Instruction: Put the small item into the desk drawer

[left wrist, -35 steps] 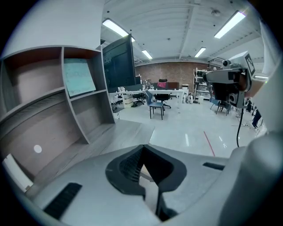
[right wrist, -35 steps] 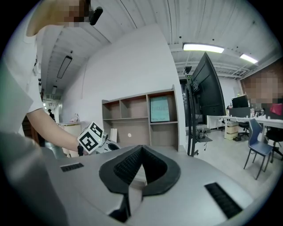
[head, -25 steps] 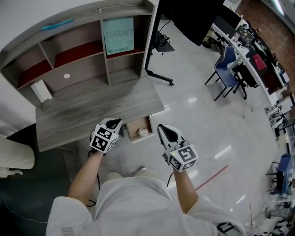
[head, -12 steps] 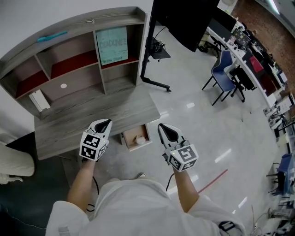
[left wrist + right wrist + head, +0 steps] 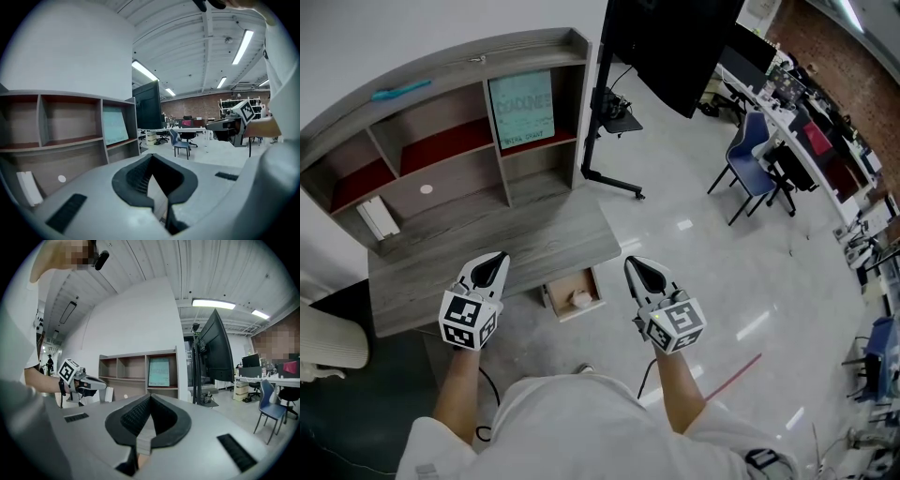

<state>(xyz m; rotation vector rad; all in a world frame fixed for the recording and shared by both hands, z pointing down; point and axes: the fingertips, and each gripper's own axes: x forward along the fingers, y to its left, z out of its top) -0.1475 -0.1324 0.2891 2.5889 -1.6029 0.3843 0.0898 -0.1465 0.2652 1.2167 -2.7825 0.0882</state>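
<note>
The grey wood-grain table [image 5: 487, 248] with its shelf hutch [image 5: 441, 150] lies below me. Its small drawer [image 5: 562, 290] stands pulled out under the front edge, between my two claws. By my reckoning the placing is done and closing the drawer is what remains. To do that well, I would bring one claw down level with the drawer front. I would then set its closed tips flat against the middle of the panel and push straight in, slowly, so the drawer neither skews nor jolts what it holds.

My left claw [image 5: 493, 262] hovers by the table's front edge, left of the drawer, its jaws pressed together with nothing in them. My right claw [image 5: 635, 267] hangs over the floor to the drawer's right, jaws likewise together and empty. Neither touches anything.

The small item [image 5: 581, 300] sits inside the open drawer, toward its right side in the head view. It is a pale, whitish, rounded lump, too small to make out further.
</note>
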